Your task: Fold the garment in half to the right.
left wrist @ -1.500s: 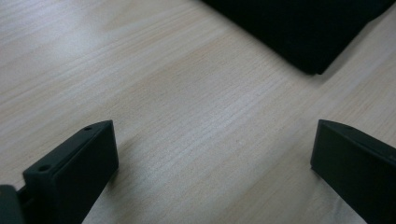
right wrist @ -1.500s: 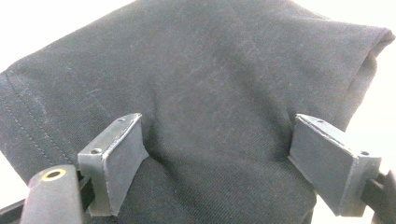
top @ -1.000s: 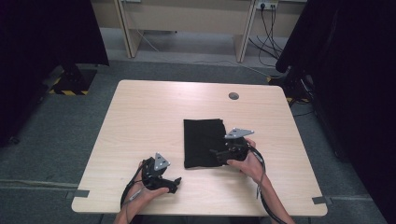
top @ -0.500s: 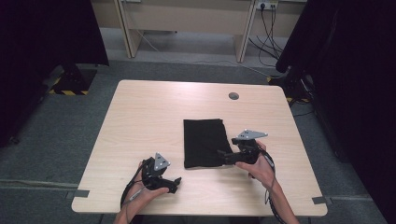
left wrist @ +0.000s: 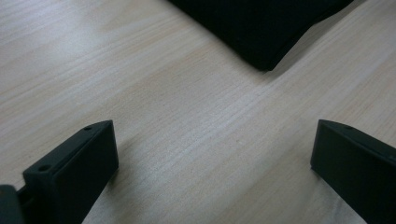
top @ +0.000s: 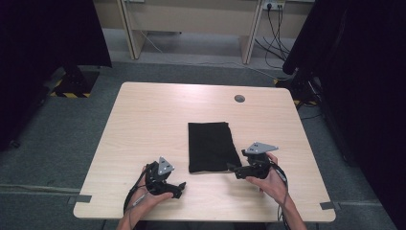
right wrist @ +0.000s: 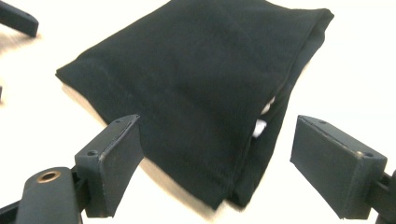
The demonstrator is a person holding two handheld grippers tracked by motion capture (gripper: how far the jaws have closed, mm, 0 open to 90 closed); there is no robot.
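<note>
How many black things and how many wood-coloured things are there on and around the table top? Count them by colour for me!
Black: 3 (the folded cloth, the left tool, the right tool)
Wood-coloured: 1 (the table)
Total: 4
</note>
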